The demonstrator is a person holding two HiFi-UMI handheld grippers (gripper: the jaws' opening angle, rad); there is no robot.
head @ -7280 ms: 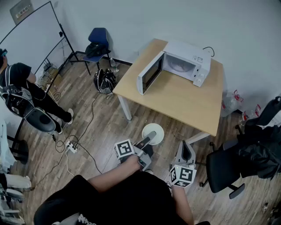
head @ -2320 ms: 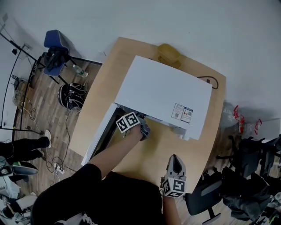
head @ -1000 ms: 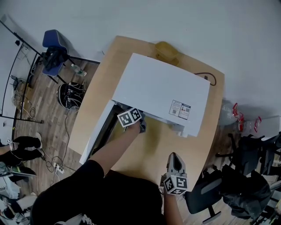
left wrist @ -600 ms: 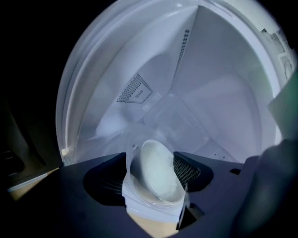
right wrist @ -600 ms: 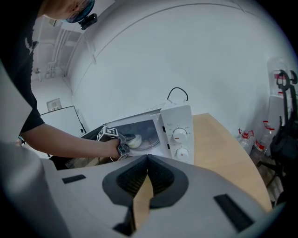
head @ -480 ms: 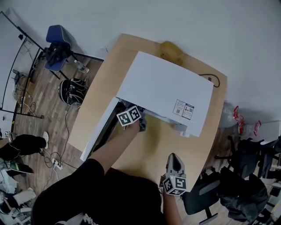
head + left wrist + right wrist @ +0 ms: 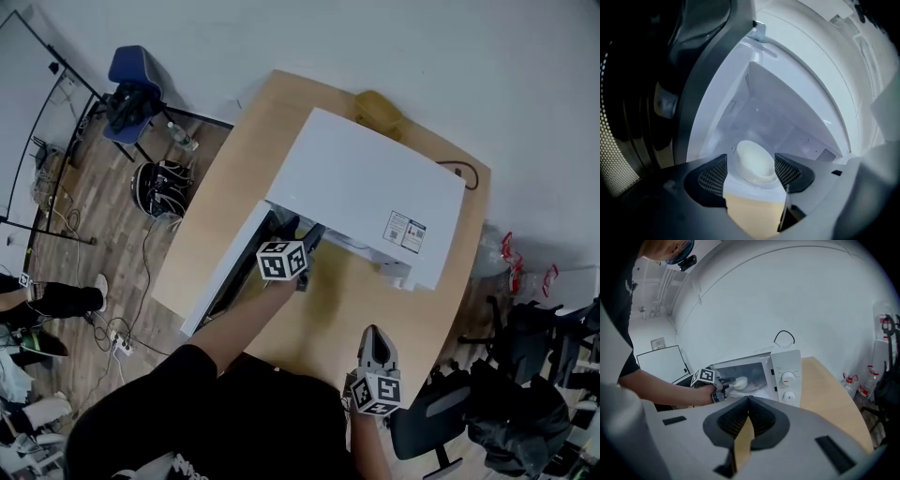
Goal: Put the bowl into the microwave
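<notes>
**Item: bowl** (image 7: 754, 161). Pale, shallow, upright. It rests on the floor of the microwave (image 7: 361, 192) cavity, toward the near side of it. From the right gripper view it reads as just inside the opening, left of the two control knobs.

**Item: left gripper** (image 7: 751, 174). It sits at the mouth of the cavity, released, with its jaws spread wide. The bowl shows in the gap between the two pads and a little beyond them, and neither pad presses on it. Whether a pad tip touches the rim is hard to judge through the wide-angle lens.

**Item: right gripper** (image 7: 747, 416). Clenched with nothing between the jaws. It is held low at the near right edge of the table (image 7: 422, 309), well apart from the microwave.

**Item: microwave door** (image 7: 223, 281). It stands swung open to the left, close beside the left forearm.

**Status (judged):** the bowl is placed. What remains is to draw the left gripper clear.

**Hazards (judged):**
- A pad catches the rim as the gripper backs out. This would come from a crooked or upward pull, and it would drag the bowl toward the sill or tip it.
- The forearm knocks the open door, which would jolt the microwave and shift the bowl.
- The bowl sits near the front, so a door swung shut might strike it.
</notes>
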